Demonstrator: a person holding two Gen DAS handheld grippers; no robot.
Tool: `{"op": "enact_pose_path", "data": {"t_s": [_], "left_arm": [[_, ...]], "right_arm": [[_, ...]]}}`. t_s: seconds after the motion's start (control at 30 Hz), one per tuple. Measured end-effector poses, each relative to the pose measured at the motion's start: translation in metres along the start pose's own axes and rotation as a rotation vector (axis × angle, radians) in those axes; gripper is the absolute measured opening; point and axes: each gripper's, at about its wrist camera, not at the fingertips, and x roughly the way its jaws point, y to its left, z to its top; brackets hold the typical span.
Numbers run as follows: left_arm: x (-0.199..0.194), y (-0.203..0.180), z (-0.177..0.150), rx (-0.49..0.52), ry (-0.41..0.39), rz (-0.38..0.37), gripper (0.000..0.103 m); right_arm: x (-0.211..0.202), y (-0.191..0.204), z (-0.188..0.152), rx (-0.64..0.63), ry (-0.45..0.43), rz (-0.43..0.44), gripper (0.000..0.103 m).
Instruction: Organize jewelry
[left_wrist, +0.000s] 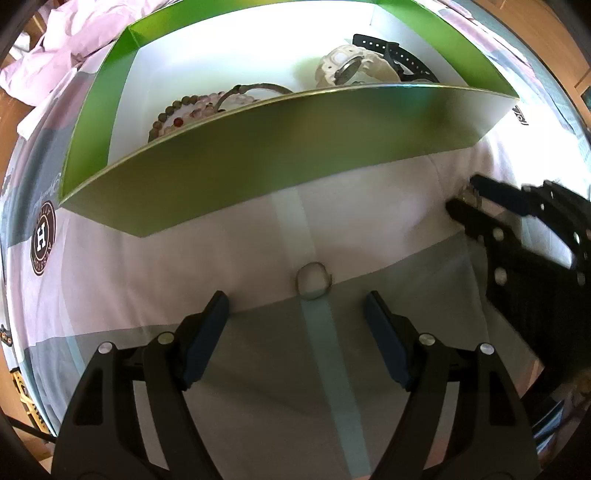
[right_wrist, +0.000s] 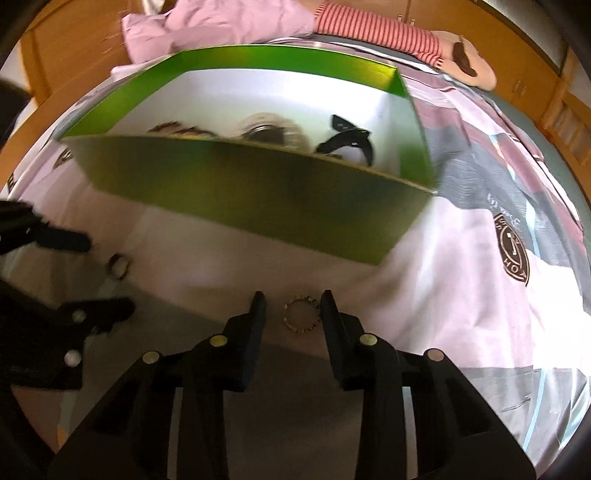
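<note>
A plain silver ring (left_wrist: 313, 281) lies on the pink and grey bedsheet, just ahead of my left gripper (left_wrist: 295, 301), which is open wide and points down at it. A gold ring with a toothed edge (right_wrist: 300, 314) lies between the fingers of my right gripper (right_wrist: 293, 301). These stand narrow around the ring, with a gap still showing on its left side. Behind both rings stands a green box (left_wrist: 258, 155) with a white inside. It holds bead bracelets (left_wrist: 184, 114), a white watch (left_wrist: 347, 66) and a black watch (left_wrist: 402, 55).
The box's near wall (right_wrist: 258, 199) rises close behind both rings. The two grippers work side by side, with the right gripper (left_wrist: 465, 195) to the right of the left gripper (right_wrist: 109, 273). A crumpled pink cloth (right_wrist: 221, 26) and a red-striped sleeve (right_wrist: 376, 33) lie beyond the box. Wooden furniture surrounds the bed.
</note>
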Motion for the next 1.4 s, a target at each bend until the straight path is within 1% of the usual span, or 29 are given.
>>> {"op": "enact_pose_path", "data": {"t_s": [0.1,0.17,0.23,0.3,0.37,0.43,0.5,0.6,0.7,0.9,0.93,0.97,1.0,1.03,1.07,1.2,1.23,1.27,1.3,1.33,1.4], "left_arm": [[0.000,0.007,0.001,-0.019,0.005,-0.008,0.076],[0.002,0.016,0.003,-0.035,0.008,-0.012,0.076],[0.003,0.021,0.004,-0.050,0.010,-0.014,0.076],[0.004,0.025,0.004,-0.060,0.013,-0.014,0.077],[0.006,0.029,0.004,-0.065,0.014,-0.015,0.077],[0.007,0.031,0.005,-0.064,0.014,-0.014,0.077],[0.007,0.031,0.004,-0.063,0.015,-0.012,0.078],[0.009,0.034,0.007,-0.064,0.016,-0.012,0.078],[0.007,0.025,0.007,-0.062,0.016,-0.006,0.078],[0.007,0.019,0.001,-0.060,0.009,0.008,0.078],[0.007,0.020,0.001,-0.063,0.006,0.014,0.074],[0.007,0.019,0.000,-0.066,0.000,0.022,0.068],[0.007,0.019,0.000,-0.067,-0.004,0.024,0.066],[0.006,0.020,0.000,-0.070,-0.009,0.020,0.061],[0.004,0.022,0.002,-0.073,-0.013,0.020,0.053],[0.003,0.027,0.002,-0.094,-0.023,0.019,0.038],[0.002,0.029,0.002,-0.101,-0.026,0.024,0.032],[0.003,0.032,0.001,-0.113,-0.027,0.021,0.031],[0.003,0.034,0.001,-0.121,-0.027,0.016,0.029],[0.003,0.037,0.002,-0.128,-0.028,0.014,0.026],[0.002,0.041,0.002,-0.138,-0.028,0.011,0.024]], "right_arm": [[-0.006,0.009,-0.007,-0.035,0.030,0.085,0.034],[-0.010,0.014,-0.011,-0.057,0.043,0.111,0.038],[-0.015,0.013,-0.014,-0.033,0.042,0.106,0.046],[-0.019,0.004,-0.014,0.010,0.026,0.087,0.048],[-0.020,-0.003,-0.011,0.037,0.019,0.039,0.051],[-0.015,-0.013,-0.007,0.067,0.025,-0.007,0.052],[-0.012,-0.016,-0.004,0.090,0.031,-0.010,0.052],[-0.012,-0.003,-0.001,0.057,0.019,0.014,0.052],[-0.008,0.014,0.002,0.009,0.016,0.024,0.052],[0.003,0.031,0.005,-0.036,0.030,0.001,0.052],[0.003,0.031,0.005,-0.037,0.030,-0.001,0.052],[0.003,0.030,0.004,-0.035,0.030,-0.001,0.052],[0.002,0.029,0.002,-0.031,0.031,0.002,0.052],[0.001,0.030,0.000,-0.030,0.031,0.003,0.052],[0.001,0.029,0.000,-0.031,0.030,0.003,0.052],[-0.001,0.031,-0.002,-0.039,0.028,-0.008,0.051],[-0.003,0.030,-0.004,-0.040,0.027,-0.007,0.051],[-0.003,0.032,-0.004,-0.043,0.027,-0.007,0.051],[-0.003,0.033,-0.005,-0.047,0.025,0.000,0.046],[-0.004,0.032,-0.005,-0.048,0.024,0.010,0.041],[-0.004,0.036,-0.005,-0.054,0.020,0.016,0.037]]}}
